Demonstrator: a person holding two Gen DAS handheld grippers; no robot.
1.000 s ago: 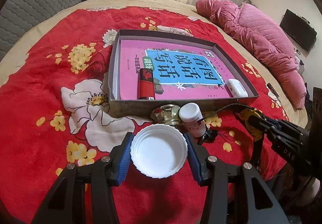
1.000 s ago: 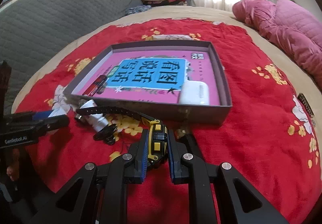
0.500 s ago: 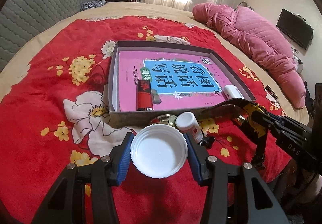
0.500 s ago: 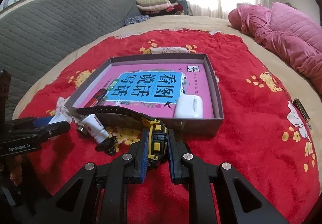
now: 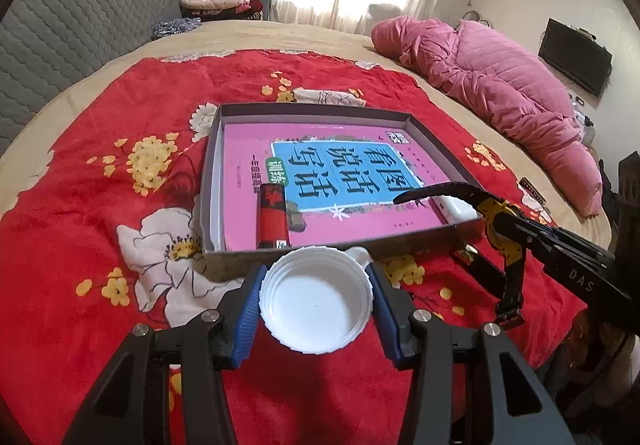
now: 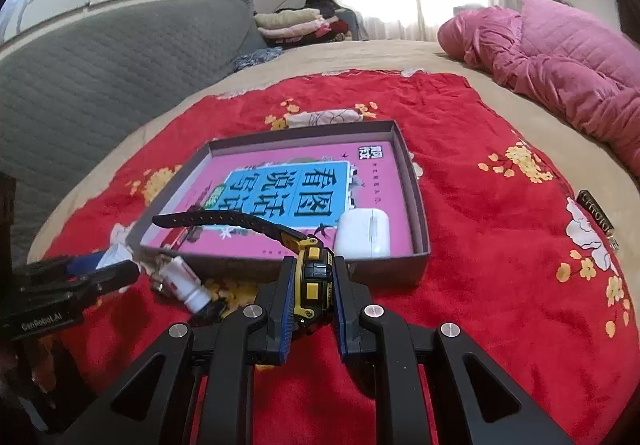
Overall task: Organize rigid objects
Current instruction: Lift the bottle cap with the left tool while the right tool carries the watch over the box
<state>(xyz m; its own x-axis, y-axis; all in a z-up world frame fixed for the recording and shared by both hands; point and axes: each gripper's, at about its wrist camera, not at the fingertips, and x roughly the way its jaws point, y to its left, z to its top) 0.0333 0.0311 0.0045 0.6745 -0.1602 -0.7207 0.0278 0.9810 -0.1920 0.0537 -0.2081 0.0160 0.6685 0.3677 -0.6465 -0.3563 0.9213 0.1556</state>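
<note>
Left wrist view: a red floral blanket (image 5: 100,181) is spread over the bed, with a shallow box (image 5: 212,173) lying on it as the likely collecting place. A white lid (image 5: 316,301) is being gripped, hollow up, by the left claw (image 5: 316,305) before the box's near wall. A black-and-yellow watch (image 6: 314,277) is being pinched by the narrowed right claw (image 6: 314,285), its strap reaching over the box.

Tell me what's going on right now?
Left tool shut on white lid. Right tool shut on watch. Both short of box. Nothing blocking.
</note>
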